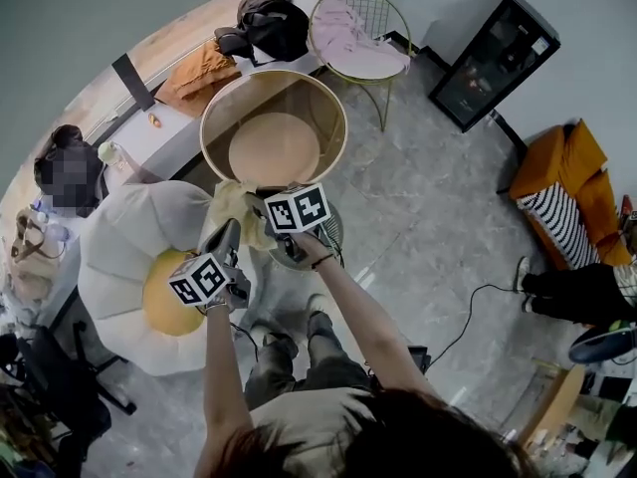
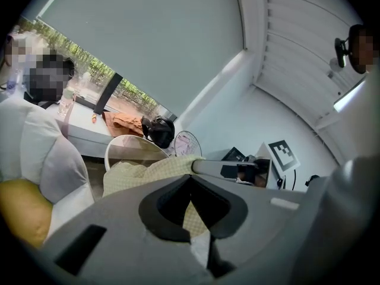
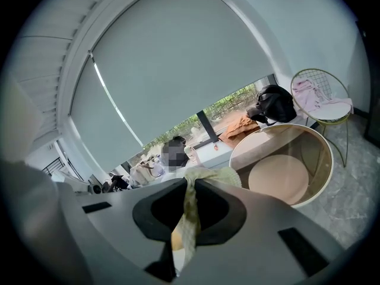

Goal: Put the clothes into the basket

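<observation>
**Garment pinched at both ends, just short of the basket**
The left hand-held gripper (image 2: 191, 209) and right hand-held gripper (image 3: 189, 212) each clamp a fold of the pale yellow checked garment (image 1: 231, 205). It is best carried fully over the round basket (image 1: 330, 118) and both ends released together. Only the head view shows the cloth beside the near rim. The right gripper view shows the basket's bare bottom.

A pale yellow, finely checked cloth garment (image 2: 148, 174) is seen between both pairs of jaws. Black pads are set in the grey left gripper (image 2: 191, 180) and the grey right gripper (image 3: 190, 186). Beyond the right jaws a round basket (image 3: 312, 141), cream-rimmed and tan inside, is shown. Farther past it an orange garment (image 3: 240, 126), a black bag (image 3: 274, 103) and a pink cloth (image 3: 317, 97) are seen.
</observation>
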A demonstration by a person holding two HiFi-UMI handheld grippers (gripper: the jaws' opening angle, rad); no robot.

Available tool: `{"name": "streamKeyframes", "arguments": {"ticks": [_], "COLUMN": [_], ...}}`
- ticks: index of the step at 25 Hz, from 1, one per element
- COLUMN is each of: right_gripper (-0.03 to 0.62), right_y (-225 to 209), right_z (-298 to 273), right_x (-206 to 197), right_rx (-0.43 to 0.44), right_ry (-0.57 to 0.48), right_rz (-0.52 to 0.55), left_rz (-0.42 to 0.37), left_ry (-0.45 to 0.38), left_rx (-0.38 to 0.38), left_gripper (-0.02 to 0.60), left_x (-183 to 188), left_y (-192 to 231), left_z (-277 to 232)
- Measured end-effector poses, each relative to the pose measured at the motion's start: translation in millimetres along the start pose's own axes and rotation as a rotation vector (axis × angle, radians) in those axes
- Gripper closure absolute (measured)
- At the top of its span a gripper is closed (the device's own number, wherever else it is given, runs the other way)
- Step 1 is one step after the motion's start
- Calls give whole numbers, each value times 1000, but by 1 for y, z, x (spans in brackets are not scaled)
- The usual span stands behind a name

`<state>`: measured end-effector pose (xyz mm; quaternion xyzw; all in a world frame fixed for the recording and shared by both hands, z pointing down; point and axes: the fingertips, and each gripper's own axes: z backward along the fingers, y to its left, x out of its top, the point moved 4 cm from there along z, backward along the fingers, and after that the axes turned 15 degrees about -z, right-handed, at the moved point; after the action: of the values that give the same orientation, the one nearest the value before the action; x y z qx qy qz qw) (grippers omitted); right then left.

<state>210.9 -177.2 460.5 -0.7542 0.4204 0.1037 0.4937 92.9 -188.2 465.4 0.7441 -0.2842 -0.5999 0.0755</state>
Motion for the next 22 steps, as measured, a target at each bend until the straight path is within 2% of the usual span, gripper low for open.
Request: {"name": "streamKeyframes", "arguments": {"ticks": [14, 22], "right_gripper": [565, 565], "right_y": [-71, -102], "right_z": [60, 77], "right_x": [19, 13], "right_rx": [-34, -48], "right_ry": [-18, 12], "right_rz": [-37, -46], "left_rz": [-25, -21], "left_ry": [36, 58], "left_rx": [-43, -61], "left_gripper": [571, 571], "left_x": [-12, -25], "left_y": [-62, -85], "left_z": [-66, -91]}}
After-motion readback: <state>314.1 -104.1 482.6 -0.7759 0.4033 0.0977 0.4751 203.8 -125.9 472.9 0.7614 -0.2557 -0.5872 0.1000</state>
